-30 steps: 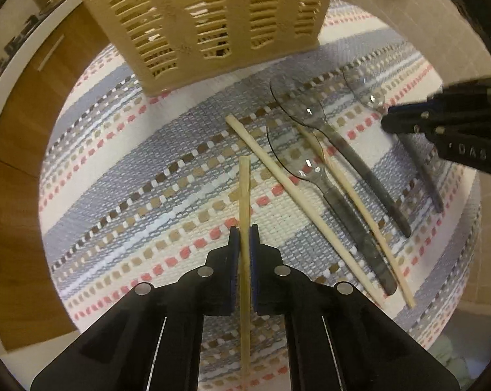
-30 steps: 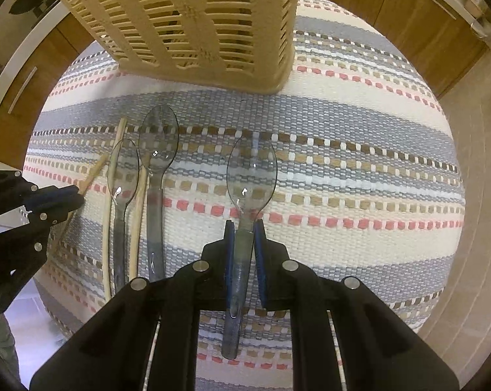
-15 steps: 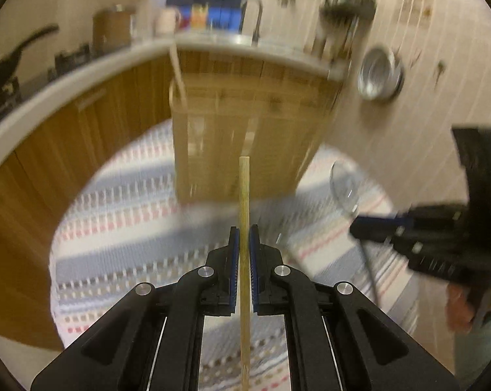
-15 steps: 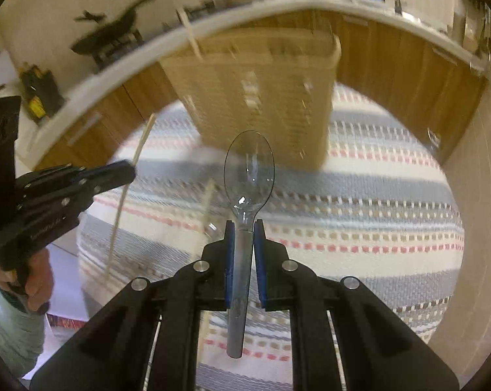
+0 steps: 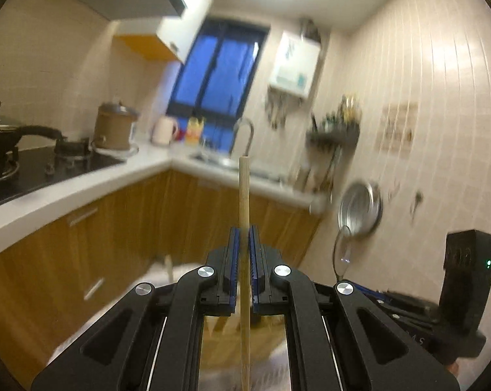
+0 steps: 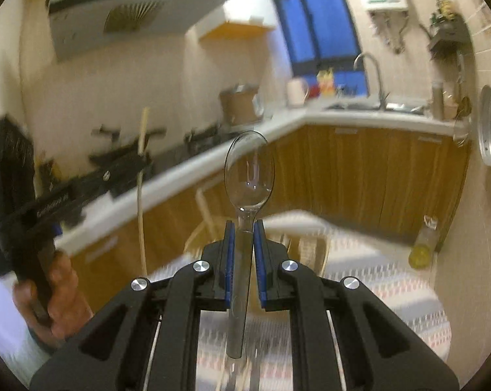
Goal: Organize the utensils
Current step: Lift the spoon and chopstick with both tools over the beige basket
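My left gripper [image 5: 244,238] is shut on a pale wooden chopstick [image 5: 244,192], which stands up between the blue pads, lifted in the air. My right gripper [image 6: 244,231] is shut on the handle of a clear plastic spoon [image 6: 249,169], bowl upward. In the right wrist view the left gripper [image 6: 142,159] shows at the left with its chopstick [image 6: 141,202], held by a hand [image 6: 59,293]. The beige slatted basket [image 6: 310,247] stands below and ahead on the striped cloth [image 6: 392,280]. In the left wrist view the spoon [image 5: 341,244] shows at the right.
An L-shaped white counter [image 6: 359,117] on wooden cabinets [image 5: 115,228] runs behind, with a stove [image 5: 66,159], a pot [image 5: 113,127] and a sink tap [image 6: 372,71]. A metal pan [image 5: 359,208] hangs on the tiled wall. A small bottle [image 6: 423,247] stands beyond the cloth.
Both grippers rose off the striped cloth with the chopstick and the spoon and tilted up toward level. The views swung from the tabletop to the kitchen. Both grips stayed the same.
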A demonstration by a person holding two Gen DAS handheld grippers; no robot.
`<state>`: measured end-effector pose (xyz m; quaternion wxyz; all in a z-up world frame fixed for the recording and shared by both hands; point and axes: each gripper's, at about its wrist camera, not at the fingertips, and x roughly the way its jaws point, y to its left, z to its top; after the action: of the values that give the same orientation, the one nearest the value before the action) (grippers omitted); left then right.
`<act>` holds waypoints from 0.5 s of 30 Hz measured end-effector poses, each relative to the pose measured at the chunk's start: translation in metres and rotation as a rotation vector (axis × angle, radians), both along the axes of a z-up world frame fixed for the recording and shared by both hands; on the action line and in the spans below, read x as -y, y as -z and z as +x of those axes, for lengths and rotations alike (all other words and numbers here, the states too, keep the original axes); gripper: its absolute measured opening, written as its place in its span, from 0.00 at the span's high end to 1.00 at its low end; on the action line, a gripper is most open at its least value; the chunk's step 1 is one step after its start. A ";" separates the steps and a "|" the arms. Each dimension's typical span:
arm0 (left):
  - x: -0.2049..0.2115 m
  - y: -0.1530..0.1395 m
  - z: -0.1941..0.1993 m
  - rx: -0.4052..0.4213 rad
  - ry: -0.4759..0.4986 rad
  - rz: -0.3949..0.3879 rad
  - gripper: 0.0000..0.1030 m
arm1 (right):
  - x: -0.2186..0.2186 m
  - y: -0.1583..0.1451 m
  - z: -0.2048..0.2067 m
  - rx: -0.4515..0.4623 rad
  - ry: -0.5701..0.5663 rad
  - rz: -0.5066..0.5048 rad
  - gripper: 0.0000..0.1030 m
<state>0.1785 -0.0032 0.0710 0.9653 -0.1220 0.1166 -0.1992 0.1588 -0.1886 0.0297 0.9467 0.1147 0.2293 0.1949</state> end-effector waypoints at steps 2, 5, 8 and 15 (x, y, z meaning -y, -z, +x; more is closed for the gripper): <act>0.004 -0.005 0.000 0.049 -0.041 -0.028 0.96 | 0.004 -0.004 0.012 0.036 0.039 0.016 0.91; 0.008 -0.002 0.010 0.087 -0.069 -0.083 0.96 | 0.010 -0.003 0.027 0.097 0.103 0.029 0.91; 0.012 0.006 0.020 0.114 -0.111 -0.109 0.96 | 0.018 0.001 0.039 0.136 0.157 0.039 0.91; 0.035 0.042 0.037 0.129 -0.275 -0.105 0.96 | 0.010 0.034 0.061 0.174 0.196 -0.041 0.91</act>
<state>0.2158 -0.0381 0.0288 0.9813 -0.1741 0.0260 -0.0784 0.2198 -0.1989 -0.0039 0.9796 0.0999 0.1381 0.1061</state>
